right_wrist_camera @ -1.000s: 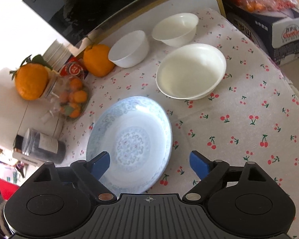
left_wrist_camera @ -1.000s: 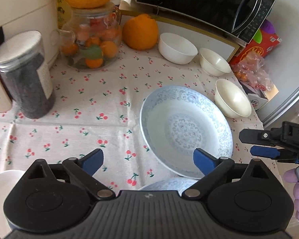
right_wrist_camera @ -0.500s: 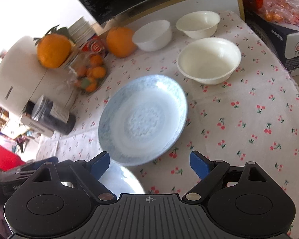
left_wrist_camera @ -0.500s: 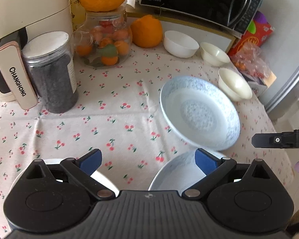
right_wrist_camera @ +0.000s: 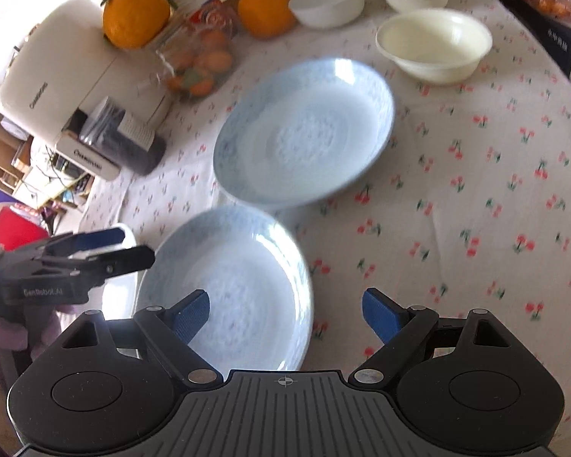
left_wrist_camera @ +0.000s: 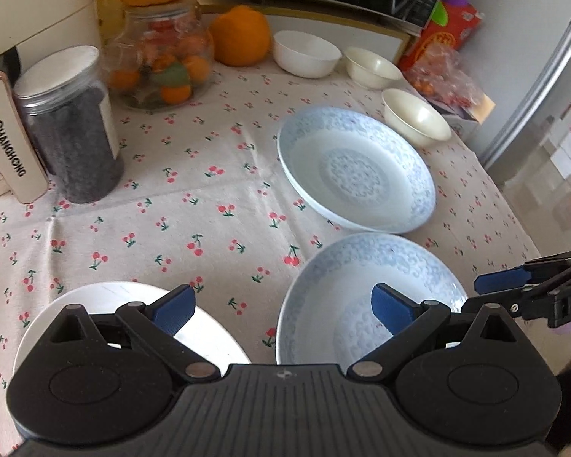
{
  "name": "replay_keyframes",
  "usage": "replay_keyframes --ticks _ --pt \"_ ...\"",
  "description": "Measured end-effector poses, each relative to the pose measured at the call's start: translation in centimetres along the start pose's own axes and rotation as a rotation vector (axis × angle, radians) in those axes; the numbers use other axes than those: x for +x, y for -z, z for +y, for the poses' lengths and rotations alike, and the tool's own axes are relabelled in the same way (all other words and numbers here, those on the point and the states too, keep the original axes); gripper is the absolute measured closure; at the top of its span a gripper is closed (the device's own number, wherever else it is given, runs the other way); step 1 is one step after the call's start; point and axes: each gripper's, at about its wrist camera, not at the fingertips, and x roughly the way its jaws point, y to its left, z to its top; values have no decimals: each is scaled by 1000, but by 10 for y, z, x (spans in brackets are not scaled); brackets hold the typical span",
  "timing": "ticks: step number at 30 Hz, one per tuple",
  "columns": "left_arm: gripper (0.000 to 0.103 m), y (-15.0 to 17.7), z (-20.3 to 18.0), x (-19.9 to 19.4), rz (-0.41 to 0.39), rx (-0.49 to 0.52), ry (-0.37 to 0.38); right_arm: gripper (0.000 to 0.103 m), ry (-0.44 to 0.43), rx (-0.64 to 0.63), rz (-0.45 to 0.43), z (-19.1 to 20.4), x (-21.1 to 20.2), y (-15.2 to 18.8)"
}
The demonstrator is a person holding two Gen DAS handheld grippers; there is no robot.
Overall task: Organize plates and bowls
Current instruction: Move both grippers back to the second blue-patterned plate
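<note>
Surface cloth (left_wrist_camera: 194, 205): off-white, printed with small red cherries on green stems. Far plate (left_wrist_camera: 356, 169) and near plate (left_wrist_camera: 346, 304): pale blue with a darker blue scroll pattern on rim and centre. Left plate (left_wrist_camera: 106, 301): plain white. Bowls: one white (left_wrist_camera: 306, 53), two cream (left_wrist_camera: 371, 66) (left_wrist_camera: 417, 118). Left hand-held gripper (left_wrist_camera: 283, 310) and right hand-held gripper (right_wrist_camera: 285, 314): black bodies, blue finger pads.

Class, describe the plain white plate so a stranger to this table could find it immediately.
Start at the cherry-print tablecloth and come to its near edge, by the left gripper. The plain white plate lies left of the nearer blue-patterned plate. Unlike both patterned plates, it has no decoration.
</note>
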Motion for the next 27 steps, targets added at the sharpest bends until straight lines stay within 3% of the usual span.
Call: replay_keyframes --ticks 8,16,27 --pt "18 0 6 3 20 -4 50 14 -27 52 79 -3 10 11" --pt "48 0 10 7 33 -7 121 14 -68 56 137 3 20 19" --pt "71 2 4 19 100 23 120 15 -70 63 126 4 20 23"
